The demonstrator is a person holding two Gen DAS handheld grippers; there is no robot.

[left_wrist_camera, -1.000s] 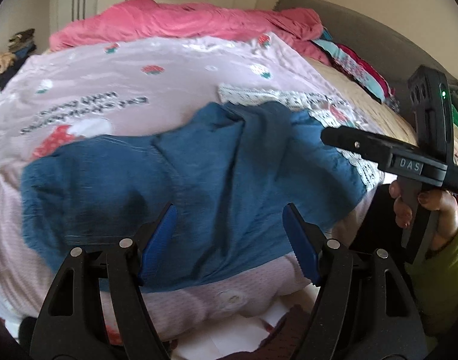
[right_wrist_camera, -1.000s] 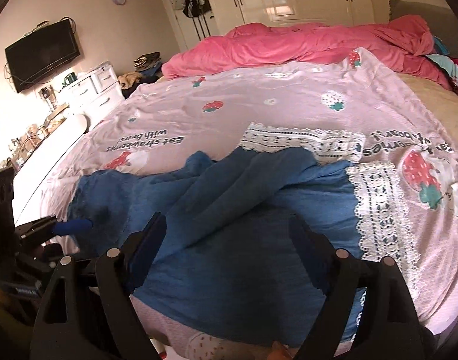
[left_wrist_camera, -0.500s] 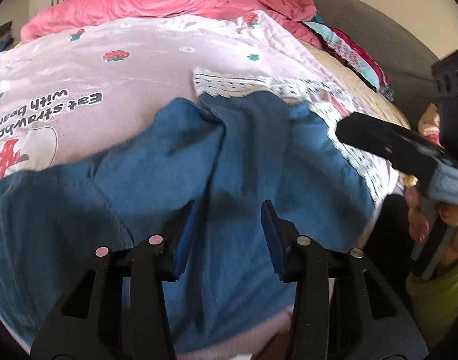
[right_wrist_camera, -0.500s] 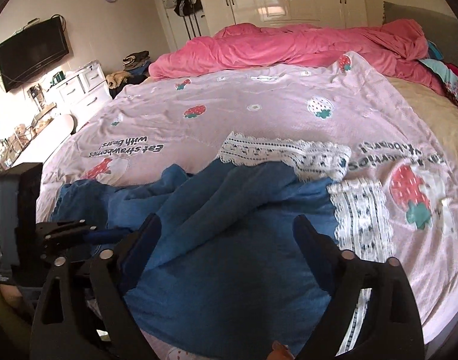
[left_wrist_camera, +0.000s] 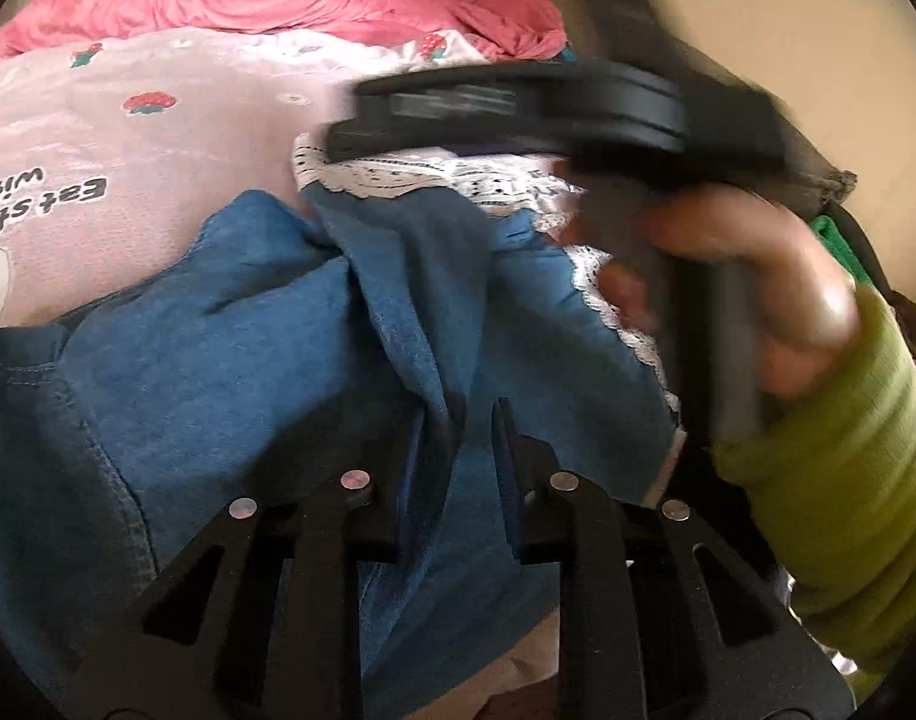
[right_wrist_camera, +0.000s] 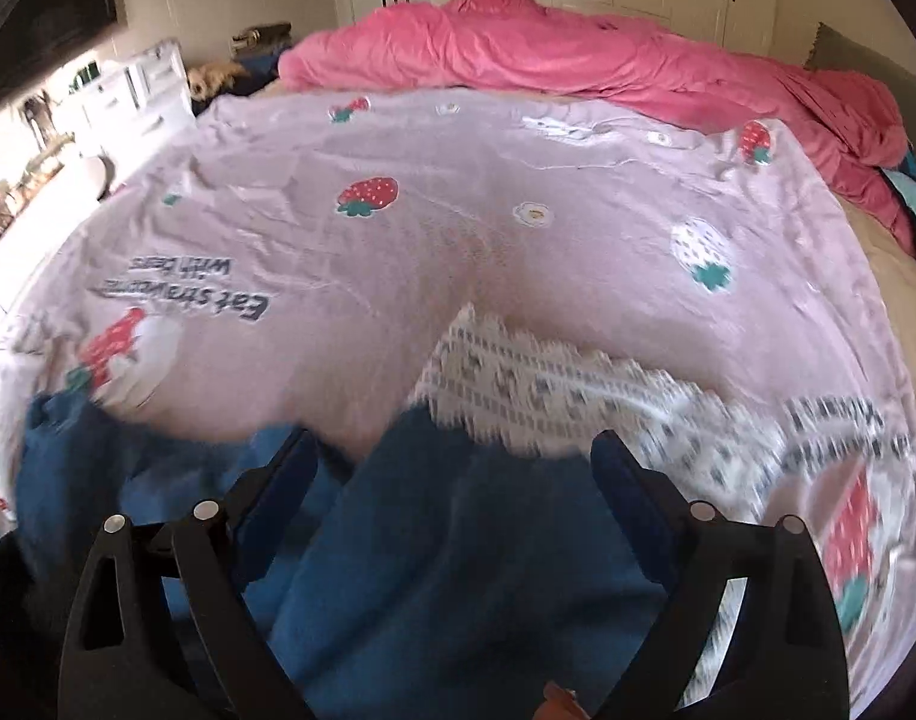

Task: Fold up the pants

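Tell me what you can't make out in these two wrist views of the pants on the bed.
- Left wrist view: the right gripper is smeared by motion blur and masks the bedspread behind it; how its jaws stand is unreadable here.
- Left wrist view: the left gripper is closing on a fold of the blue pants; the pad contact is hidden by cloth.
- Right wrist view: the pants' near edge is cut off by the frame and blurred.
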